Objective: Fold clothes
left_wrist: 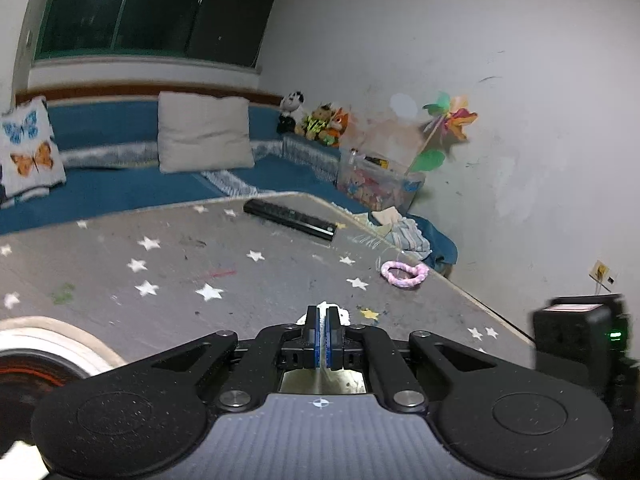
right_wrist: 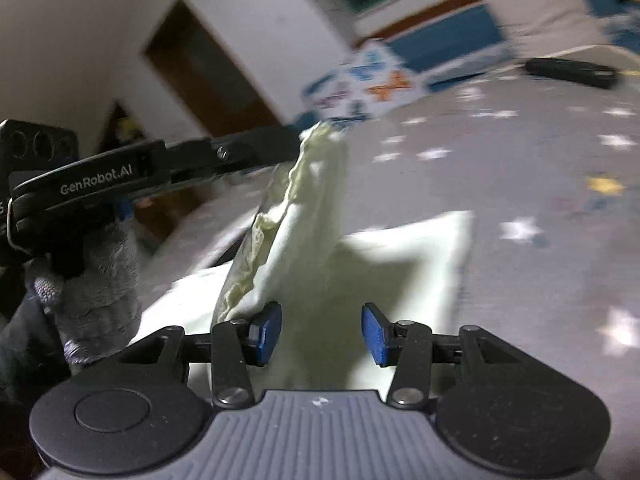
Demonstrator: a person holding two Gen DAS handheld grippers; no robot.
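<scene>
Nearest the right wrist camera, right tongs (right_wrist: pixel 322 334) half spread and empty, poised above a pale cloth (right_wrist: pixel 416 256) spread on the starred bench (right_wrist: pixel 560 208). Just beyond, left tongs (right_wrist: pixel 294 142) pinched tight on a raised corner of that cloth, lifting a fold. Probably mid-fold; next, likely carrying the corner across and laying it flat. From the left wrist camera, only a white sliver at the closed tips, plus a remote (left_wrist: pixel 290 219) and pink ring (left_wrist: pixel 404 274) farther off.

Black linkage gripper (right_wrist: pixel 322 334) with blue-padded fingers (right_wrist: pixel 269 332), ribbed grey body; grey knit glove (right_wrist: pixel 96 280).
</scene>
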